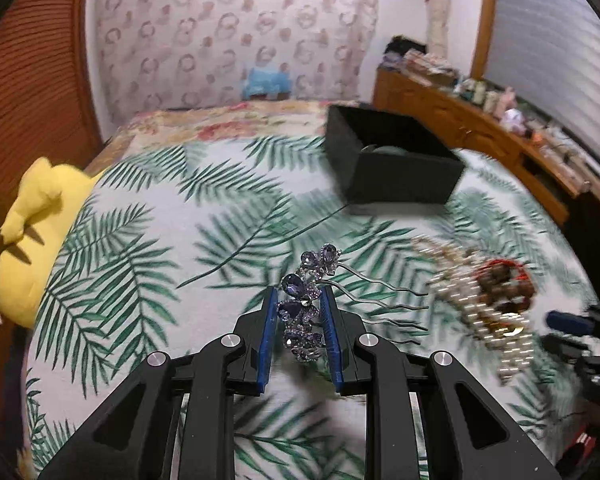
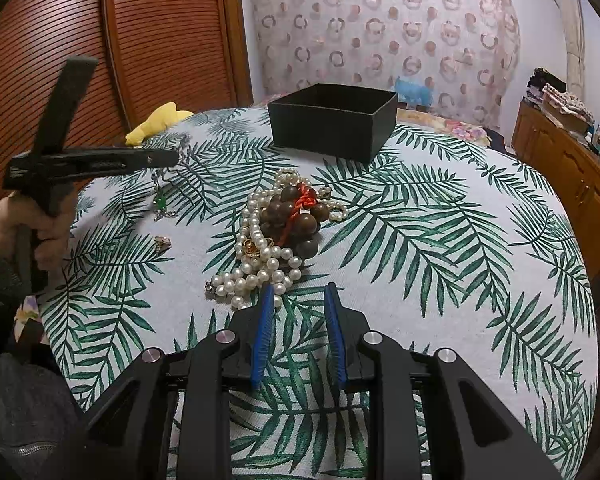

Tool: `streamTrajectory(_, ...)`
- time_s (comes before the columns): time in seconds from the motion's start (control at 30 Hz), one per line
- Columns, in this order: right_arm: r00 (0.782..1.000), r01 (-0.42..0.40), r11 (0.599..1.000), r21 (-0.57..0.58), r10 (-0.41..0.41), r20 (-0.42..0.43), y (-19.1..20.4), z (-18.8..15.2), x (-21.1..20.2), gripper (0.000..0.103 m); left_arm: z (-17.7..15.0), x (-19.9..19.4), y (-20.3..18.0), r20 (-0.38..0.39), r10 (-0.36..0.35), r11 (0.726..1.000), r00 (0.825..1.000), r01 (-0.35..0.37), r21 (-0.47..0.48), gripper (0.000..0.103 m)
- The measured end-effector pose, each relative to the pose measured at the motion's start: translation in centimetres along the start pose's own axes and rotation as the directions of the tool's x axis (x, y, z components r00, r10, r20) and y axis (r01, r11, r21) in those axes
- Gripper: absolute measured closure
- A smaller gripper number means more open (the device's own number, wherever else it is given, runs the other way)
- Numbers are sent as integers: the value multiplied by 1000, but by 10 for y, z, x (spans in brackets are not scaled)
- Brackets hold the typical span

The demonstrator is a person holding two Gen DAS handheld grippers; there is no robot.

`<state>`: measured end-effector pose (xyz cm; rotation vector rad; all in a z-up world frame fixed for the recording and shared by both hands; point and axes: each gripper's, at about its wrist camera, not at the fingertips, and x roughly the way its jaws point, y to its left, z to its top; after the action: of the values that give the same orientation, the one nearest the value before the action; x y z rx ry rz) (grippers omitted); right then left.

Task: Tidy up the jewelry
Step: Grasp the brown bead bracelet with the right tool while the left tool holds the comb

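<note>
White cloth with green palm-leaf print [image 2: 440,240]; black open box [image 2: 332,120] on it; white pearl strand [image 2: 256,264], brown wooden beads [image 2: 296,216], red cord [image 2: 300,204] before box; purple-gem hair comb [image 1: 300,304].

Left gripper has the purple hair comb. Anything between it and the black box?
Nothing visible. The purple rhinestone hair comb is clamped in the left gripper; only bare leaf-print bedspread lies before the open black square box. The pearl-and-wooden-bead pile sits off right.

One black box [image 2: 334,120], far centre. One jewelled hair comb [image 1: 306,308]. One pearl strand [image 2: 256,264], one brown bead bracelet [image 2: 296,216], tangled mid-bed. One green pendant [image 2: 161,201], left. One small piece [image 2: 162,243] near it, possibly earring. One yellow plush [image 1: 36,232], far left.
</note>
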<state>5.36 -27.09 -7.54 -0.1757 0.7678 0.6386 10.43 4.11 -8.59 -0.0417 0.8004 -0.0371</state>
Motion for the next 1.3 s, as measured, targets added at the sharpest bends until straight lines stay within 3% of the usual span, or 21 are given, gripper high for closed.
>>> streamTrajectory(0.33,1000,-1,1000,-8,1,3,4,1,1,75,4,-12,21,15,36,999,999,-36,-15,82)
streamTrajectory(0.47,1000,-4,1000,-16,5,5,7,3,1,75,10,-7,26,-9,9,1000,1000,-9,-5,79)
streamTrajectory(0.53,1000,-6,1000,-21,6,6,8,5,1,75,12,-1,26,-31,-3,1000,1000,4,12,70)
streamTrajectory(0.7,1000,-9,999,-31,9,8,11,7,1,75,13,16,24,-93,-50,998,994,54,36,68)
streamTrajectory(0.8,1000,-12,999,-38,12,9,13,10,0,75,13,21,24,-100,-64,997,993,68,36,69)
streamTrajectory(0.9,1000,-17,999,-45,18,10,16,15,1,75,14,21,22,-106,-103,994,989,107,32,82)
streamTrajectory(1.03,1000,-24,998,-62,25,16,23,19,1,75,13,19,16,-91,-74,995,993,80,61,83)
streamTrajectory(1.3,1000,-14,997,-72,15,14,20,26,6,75,19,3,26,-18,-57,998,998,57,15,83)
